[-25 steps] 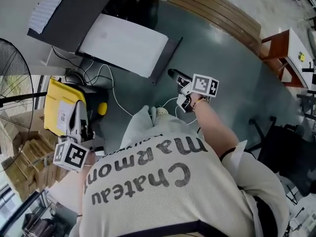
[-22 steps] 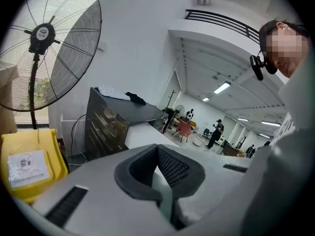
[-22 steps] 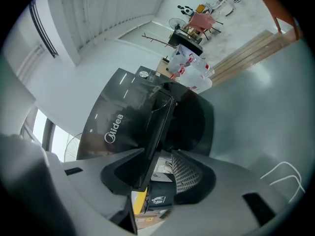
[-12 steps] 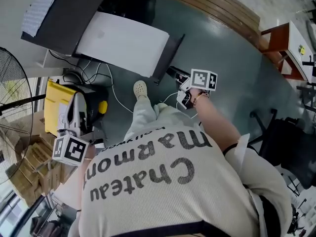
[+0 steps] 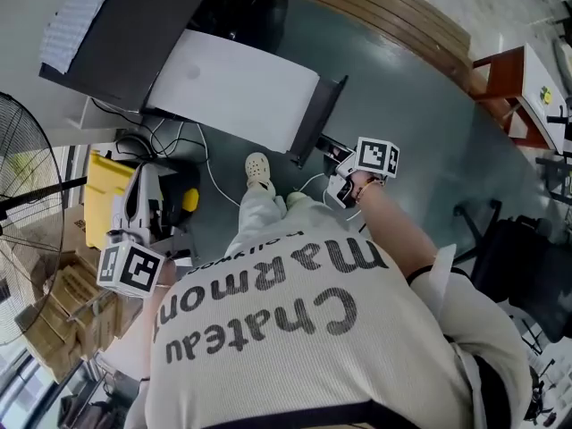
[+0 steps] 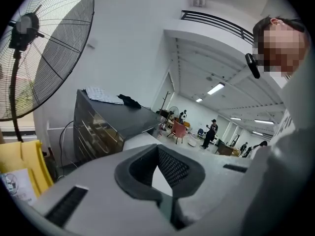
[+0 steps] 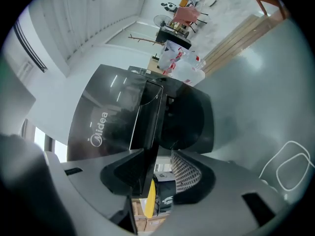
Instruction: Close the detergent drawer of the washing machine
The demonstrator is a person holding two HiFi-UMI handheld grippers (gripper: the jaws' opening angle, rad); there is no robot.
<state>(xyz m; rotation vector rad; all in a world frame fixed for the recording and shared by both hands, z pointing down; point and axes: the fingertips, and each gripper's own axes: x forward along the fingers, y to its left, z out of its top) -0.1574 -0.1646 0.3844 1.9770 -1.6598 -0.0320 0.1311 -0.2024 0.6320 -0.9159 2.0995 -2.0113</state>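
Partly out, glossy black detergent drawer point(image 7: 151, 117)

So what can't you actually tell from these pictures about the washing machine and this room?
- Whether the detergent drawer is fully in: the head view sees the washing machine from above, its white top hiding the front; the right gripper view's dark front doesn't settle it.
- Fan: cut off by the head view's left edge.
- People across the hall: too small, left gripper view.
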